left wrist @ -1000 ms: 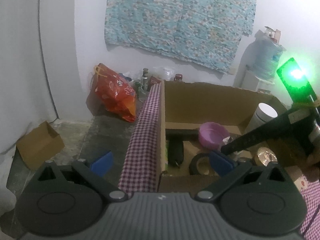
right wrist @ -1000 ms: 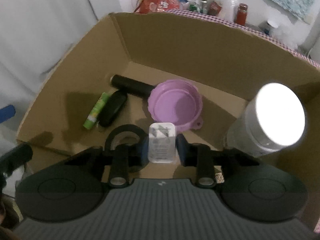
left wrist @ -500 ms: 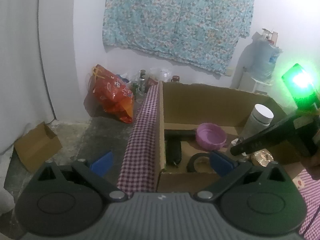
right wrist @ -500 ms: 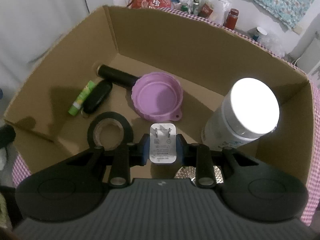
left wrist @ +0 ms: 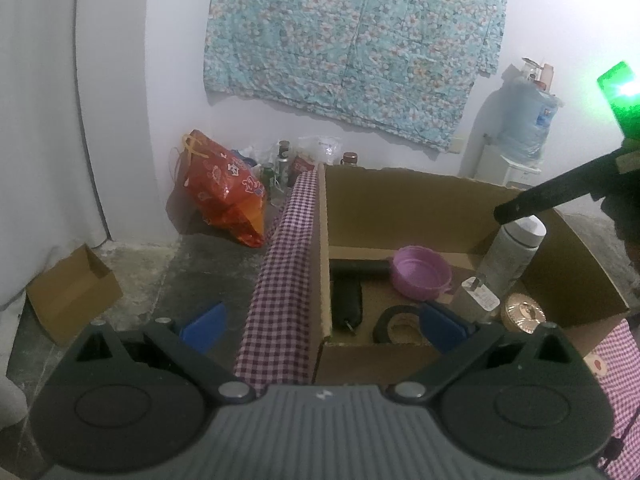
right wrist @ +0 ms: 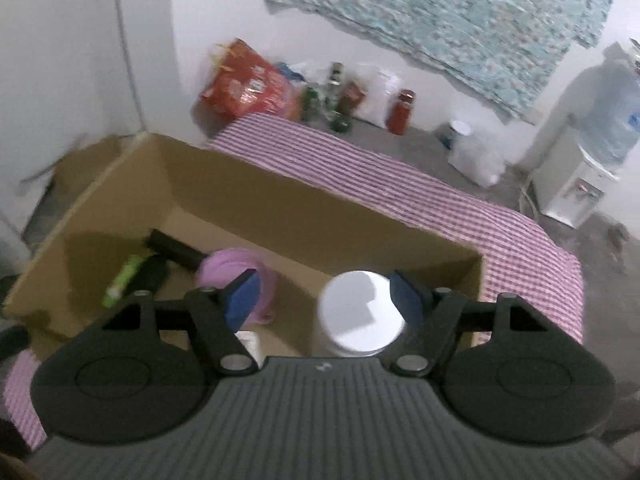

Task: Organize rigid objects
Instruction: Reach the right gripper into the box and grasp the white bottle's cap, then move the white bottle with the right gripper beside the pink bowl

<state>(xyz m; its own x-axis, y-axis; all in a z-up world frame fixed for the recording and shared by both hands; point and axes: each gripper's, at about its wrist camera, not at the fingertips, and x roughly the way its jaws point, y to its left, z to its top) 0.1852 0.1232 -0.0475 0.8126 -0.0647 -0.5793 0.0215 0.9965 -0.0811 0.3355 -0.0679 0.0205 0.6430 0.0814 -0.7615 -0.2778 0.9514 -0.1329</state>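
The cardboard box [left wrist: 404,200] sits on the checked-cloth counter [left wrist: 280,276], its left wall hard against the counter's left edge, a strip of cloth running beside it. Open air above the box; its tall far wall closes off the back. Inside, the white charger [left wrist: 474,300] now stands on the box floor, just beside the white bottle [left wrist: 512,256] and near the purple lid [left wrist: 420,272]. To the near left lie the tape roll [left wrist: 396,322], a black case [left wrist: 347,304] and a black tube [left wrist: 360,269]; a gold disc [left wrist: 524,314] sits near right. The right tool [right wrist: 324,294] has just spread its jaws and nothing is between them; it hangs over the box, angled down, above the bottle's cap [right wrist: 362,314], with only a corner of the charger [right wrist: 250,342] peeking under its left finger. The left tool [left wrist: 320,322] points down over the box's near left corner, jaws wide apart and empty, one pad off the counter's edge, one over the box.
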